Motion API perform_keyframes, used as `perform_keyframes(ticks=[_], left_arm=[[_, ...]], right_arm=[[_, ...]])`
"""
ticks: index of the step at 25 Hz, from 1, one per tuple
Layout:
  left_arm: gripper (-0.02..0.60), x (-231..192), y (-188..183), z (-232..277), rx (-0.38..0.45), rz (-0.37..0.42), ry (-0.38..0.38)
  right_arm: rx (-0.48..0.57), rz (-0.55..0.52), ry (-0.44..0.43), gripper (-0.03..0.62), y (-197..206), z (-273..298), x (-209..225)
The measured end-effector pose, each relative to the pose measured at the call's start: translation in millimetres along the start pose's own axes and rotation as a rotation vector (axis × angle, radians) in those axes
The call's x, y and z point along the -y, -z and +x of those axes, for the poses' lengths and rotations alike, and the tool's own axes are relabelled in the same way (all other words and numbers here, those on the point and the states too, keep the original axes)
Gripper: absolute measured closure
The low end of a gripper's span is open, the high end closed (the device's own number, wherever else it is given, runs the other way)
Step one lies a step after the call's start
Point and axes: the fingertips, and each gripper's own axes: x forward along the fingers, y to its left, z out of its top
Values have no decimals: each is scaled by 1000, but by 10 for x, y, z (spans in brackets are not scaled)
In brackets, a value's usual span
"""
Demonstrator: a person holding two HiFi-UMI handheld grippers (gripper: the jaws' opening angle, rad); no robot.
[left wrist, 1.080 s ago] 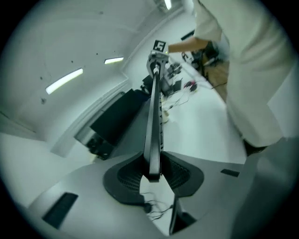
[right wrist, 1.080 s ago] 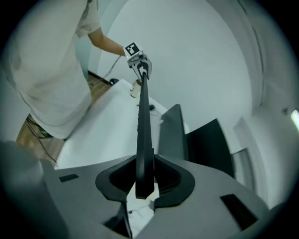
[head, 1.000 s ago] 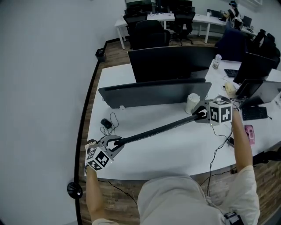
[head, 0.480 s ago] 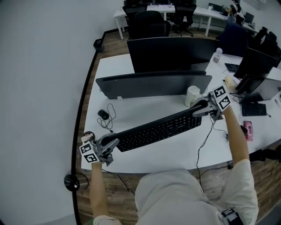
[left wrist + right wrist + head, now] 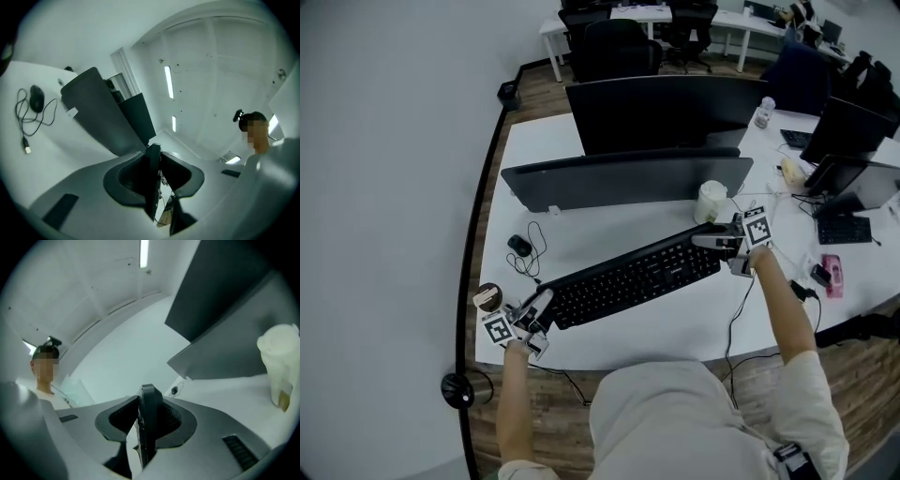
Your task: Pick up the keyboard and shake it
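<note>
Head view: the keyboard (image 5: 628,278) runs slantwise across the white desk (image 5: 675,323), keys upward, in front of the monitors. One second earlier it stands on edge and shows only as a thin dark bar. It has since rolled flat and come down close to the desk top; contact with the desk cannot be confirmed.

The left gripper (image 5: 536,309) clamps the keyboard's left end at the desk's near edge. The right gripper (image 5: 715,242) clamps the right end, just in front of the white cup (image 5: 710,200). In each gripper view the keyboard's end sits edge-on between narrow-set jaws, pads against it. Both pairs of jaws have just been opening slightly, with the keyboard still between them.

Judgement: either one shake stroke is ending or a set-down is starting. The grip should hold until the keyboard rests on the desk.
</note>
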Motion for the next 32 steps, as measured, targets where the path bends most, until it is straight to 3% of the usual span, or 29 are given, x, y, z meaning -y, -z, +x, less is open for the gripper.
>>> perform_keyframes(ticks=[5, 16, 20, 25, 32], left_arm=[[463, -370, 255, -6, -11, -213, -91], [457, -1088, 1124, -354, -103, -407, -259], [457, -1169, 1308, -425, -129, -476, -289], [457, -1204, 1391, -489, -154, -507, -296], [455, -1242, 1466, -509, -102, -533, -300]], right_arm=[[35, 237, 100, 442, 358, 27, 396], [-20, 505, 256, 433, 1548, -66, 953], [-33, 559, 253, 431, 1704, -57, 968], [-39, 583, 237, 431, 1819, -4, 947], [-102, 577, 302, 427, 1720, -7, 980]])
